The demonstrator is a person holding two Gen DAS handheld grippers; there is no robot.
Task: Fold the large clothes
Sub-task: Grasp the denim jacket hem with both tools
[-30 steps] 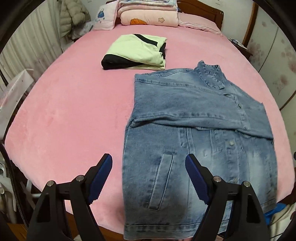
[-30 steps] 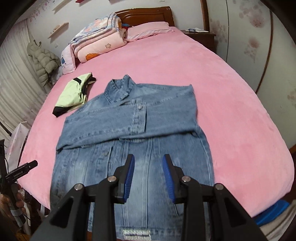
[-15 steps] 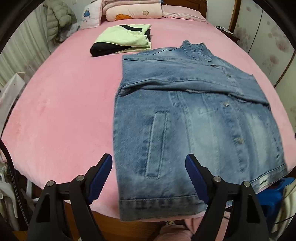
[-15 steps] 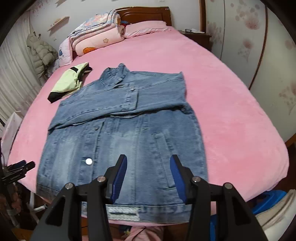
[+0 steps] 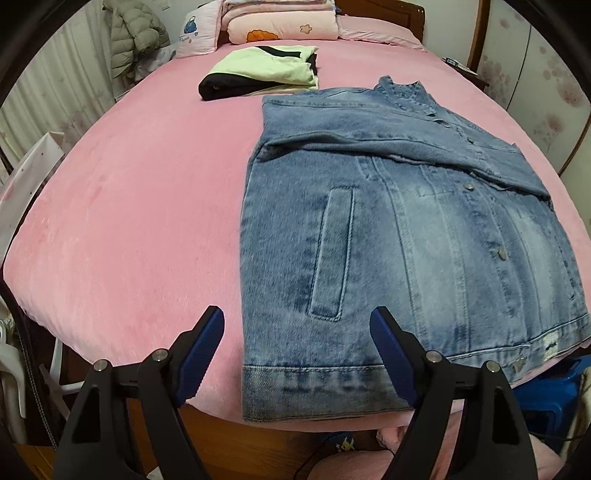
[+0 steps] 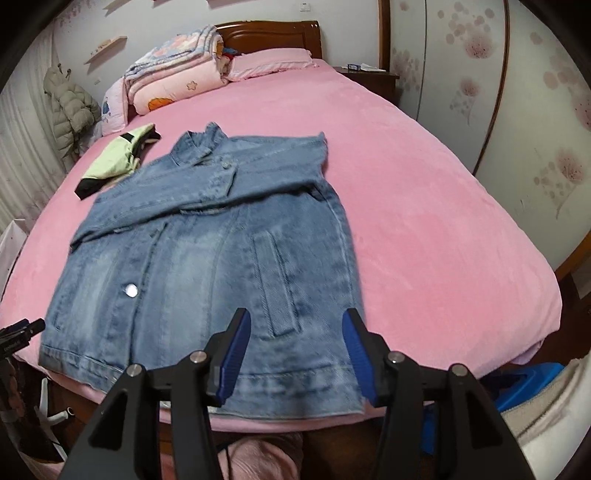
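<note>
Denim is what I'm working with: the jacket (image 5: 406, 229) lies face up on the pink bed (image 5: 122, 206), buttoned, both sleeves already crossed over its chest, and its hem reaches the bed's near edge and droops a little over it. My left claw (image 5: 297, 350) hangs spread wide above the hem's left corner, and my right claw (image 6: 295, 350) hangs a bit less wide above the hem's right corner; neither touches cloth or holds anything. I judge the next move is to pinch both hem corners and carry them up toward the collar. The risk, as I see it, is a shallow bite: thick denim with a double-stitched hem could slip from the pads, or I could catch only the top layer, so the back panel stays behind and the fold comes out crooked. Lifting the two corners unevenly might also drag the crossed sleeves off the chest, and pulling toward me could slide the whole jacket off the bed. My left view shows the white patch on the hem's right part and the folded green top (image 5: 266, 70) just beyond the jacket's left shoulder in full. My right view shows the open bed to the jacket's right and the headboard (image 6: 269, 29).
</note>
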